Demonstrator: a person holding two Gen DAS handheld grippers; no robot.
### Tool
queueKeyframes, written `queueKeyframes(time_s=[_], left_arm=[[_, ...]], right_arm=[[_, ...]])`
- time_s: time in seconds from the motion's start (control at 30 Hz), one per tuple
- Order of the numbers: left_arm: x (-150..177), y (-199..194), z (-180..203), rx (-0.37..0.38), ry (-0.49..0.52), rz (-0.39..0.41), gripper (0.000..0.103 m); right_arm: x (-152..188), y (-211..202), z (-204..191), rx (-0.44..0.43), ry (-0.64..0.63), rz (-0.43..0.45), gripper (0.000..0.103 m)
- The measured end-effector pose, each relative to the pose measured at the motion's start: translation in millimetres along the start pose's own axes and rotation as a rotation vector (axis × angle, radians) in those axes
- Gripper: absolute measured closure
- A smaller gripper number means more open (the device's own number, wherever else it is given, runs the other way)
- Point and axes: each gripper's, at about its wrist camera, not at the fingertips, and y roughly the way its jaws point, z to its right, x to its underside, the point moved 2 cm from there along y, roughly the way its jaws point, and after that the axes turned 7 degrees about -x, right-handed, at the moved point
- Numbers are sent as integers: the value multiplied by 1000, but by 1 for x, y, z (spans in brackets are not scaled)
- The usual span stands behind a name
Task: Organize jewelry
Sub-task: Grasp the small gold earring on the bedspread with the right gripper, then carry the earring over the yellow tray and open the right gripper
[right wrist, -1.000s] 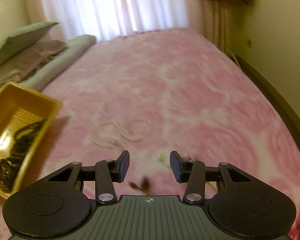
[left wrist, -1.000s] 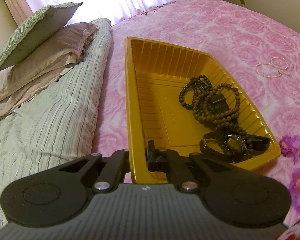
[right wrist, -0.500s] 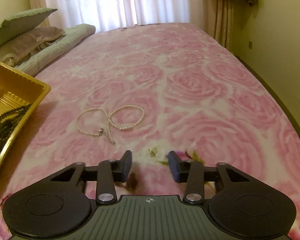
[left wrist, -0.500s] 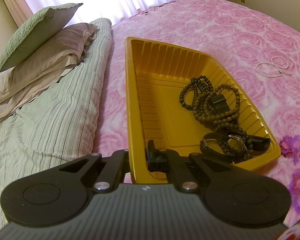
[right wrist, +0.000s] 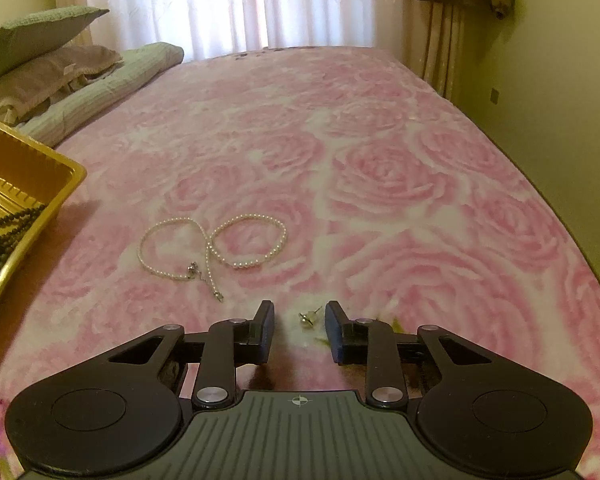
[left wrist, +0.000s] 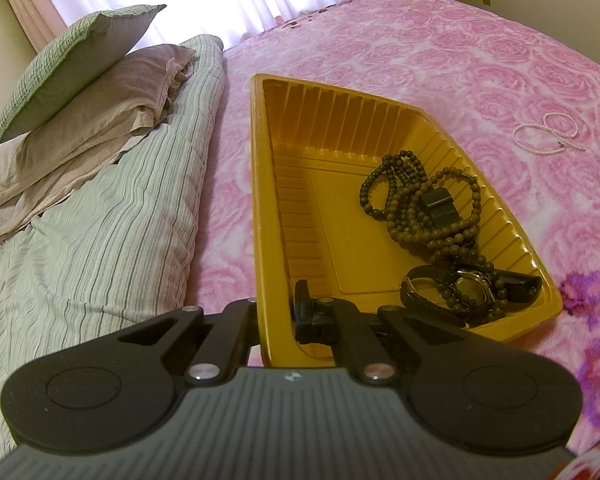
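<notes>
A gold plastic tray (left wrist: 296,184) lies on the pink rose bedspread. My left gripper (left wrist: 278,312) is shut on the tray's near left rim, one finger inside and one outside. The tray holds a dark bead necklace (left wrist: 420,204) and a wristwatch (left wrist: 470,290). A white pearl necklace (right wrist: 212,246) lies on the bedspread right of the tray and also shows in the left wrist view (left wrist: 548,138). My right gripper (right wrist: 300,320) is open, low over the bedspread, with a small stud earring (right wrist: 309,318) between its fingertips. The tray's corner (right wrist: 32,184) shows at the left of the right wrist view.
A folded striped quilt (left wrist: 100,216) and stacked pillows (left wrist: 84,80) lie left of the tray. Curtains (right wrist: 236,4) hang behind the bed. A wall (right wrist: 560,80) runs along the bed's right edge.
My right gripper has moved forward and down toward the earring, which now sits between its open fingers. The left gripper and tray have stayed still.
</notes>
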Motion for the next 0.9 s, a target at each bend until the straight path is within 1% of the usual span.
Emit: queueKeyframes(time_s=[0.13, 0.2, 0.27, 0.3, 0.47, 0.63, 0.9], left_arm=[[0, 0, 0, 0, 0, 0, 100], [0, 0, 0, 2, 1, 0, 100], [0, 0, 0, 2, 3, -1, 100], [-1, 0, 0, 4, 5, -1, 100], [-1, -1, 1, 7, 16, 1, 99], [-2, -2, 1, 12, 27, 6, 99], [-2, -3, 0, 20, 40, 12, 98]], right_arm=[[0, 1, -2, 13, -12, -6, 79], [0, 1, -2, 12, -13, -10, 84], [-1, 1, -2, 14, -16, -14, 92], [-1, 1, -1, 19, -15, -14, 95], [0, -1, -4, 29, -3, -10, 95], [2, -11, -7, 18, 11, 3, 95], [11, -31, -11, 25, -13, 16, 95]])
